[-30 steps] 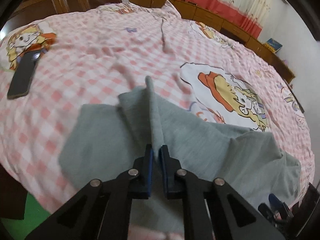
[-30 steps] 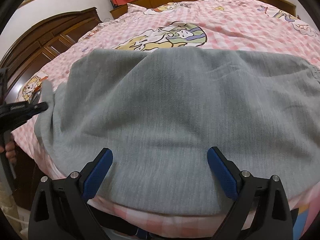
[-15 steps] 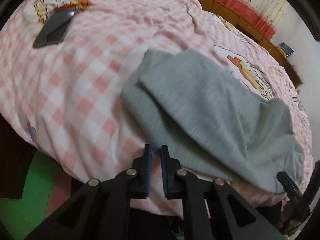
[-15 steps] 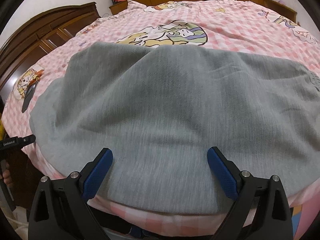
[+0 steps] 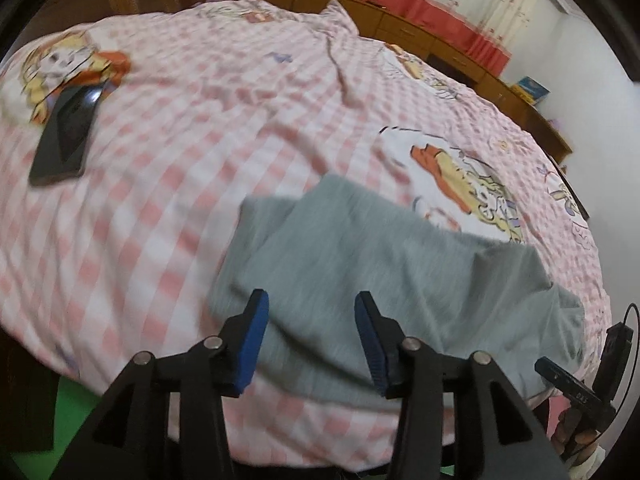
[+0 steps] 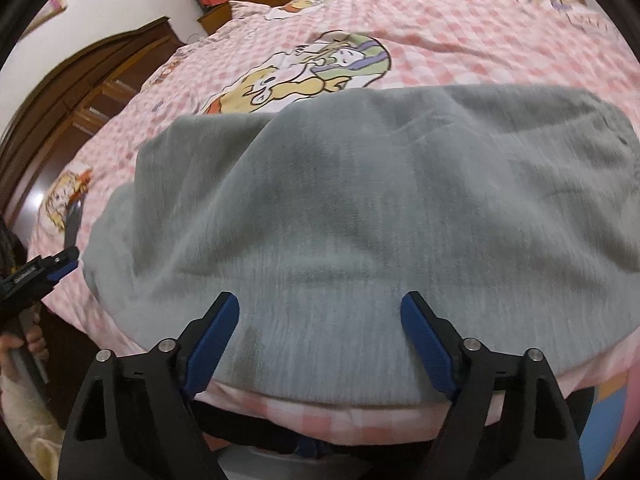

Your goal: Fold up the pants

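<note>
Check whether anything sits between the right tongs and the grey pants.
Nothing visible does. The right tongs, closing but not yet gripping, hang directly over the grey knit pants on the pink checked bedsheet. The black phone lies far off.

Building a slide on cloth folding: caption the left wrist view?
Left gripper, jaws opening, above folded grey pants on a pink checked bedspread.

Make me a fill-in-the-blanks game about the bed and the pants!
1. The pants lying on the bed are ____ in colour.
2. The bedsheet has pink and white ____.
3. The black phone lies on the ____.
4. Neither gripper is ____ the pants.

Missing words: grey; checks; bed; holding
</note>
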`<action>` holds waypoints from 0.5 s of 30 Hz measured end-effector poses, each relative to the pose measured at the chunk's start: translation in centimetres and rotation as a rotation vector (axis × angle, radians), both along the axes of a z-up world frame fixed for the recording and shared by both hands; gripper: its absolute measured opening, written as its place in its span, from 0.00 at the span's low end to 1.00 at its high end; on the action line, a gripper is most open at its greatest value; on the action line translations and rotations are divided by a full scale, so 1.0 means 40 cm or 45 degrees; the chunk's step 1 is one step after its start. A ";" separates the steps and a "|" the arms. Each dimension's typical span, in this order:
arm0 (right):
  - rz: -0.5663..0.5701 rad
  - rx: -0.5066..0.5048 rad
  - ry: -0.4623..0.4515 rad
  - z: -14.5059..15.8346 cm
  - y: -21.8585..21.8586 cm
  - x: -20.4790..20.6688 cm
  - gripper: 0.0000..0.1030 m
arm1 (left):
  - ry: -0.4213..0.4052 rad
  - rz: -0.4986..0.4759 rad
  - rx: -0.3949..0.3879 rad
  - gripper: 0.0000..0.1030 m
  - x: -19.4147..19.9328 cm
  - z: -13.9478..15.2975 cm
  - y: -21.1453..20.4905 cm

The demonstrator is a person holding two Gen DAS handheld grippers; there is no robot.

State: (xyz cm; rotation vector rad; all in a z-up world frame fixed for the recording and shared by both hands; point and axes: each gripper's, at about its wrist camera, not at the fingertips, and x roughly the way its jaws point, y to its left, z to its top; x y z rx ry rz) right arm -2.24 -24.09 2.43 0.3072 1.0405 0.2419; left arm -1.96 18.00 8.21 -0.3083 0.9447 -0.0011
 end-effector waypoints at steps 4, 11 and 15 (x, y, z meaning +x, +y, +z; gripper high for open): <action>-0.014 0.007 0.033 0.003 -0.007 0.006 0.80 | -0.003 -0.076 0.047 0.51 0.091 0.007 -0.002; 0.021 -0.100 0.021 -0.029 0.034 0.021 0.87 | 0.025 -0.174 0.031 0.53 0.243 -0.026 -0.014; 0.067 -0.167 -0.007 -0.037 0.059 0.019 0.93 | 0.075 -0.184 -0.028 0.54 0.298 -0.063 -0.006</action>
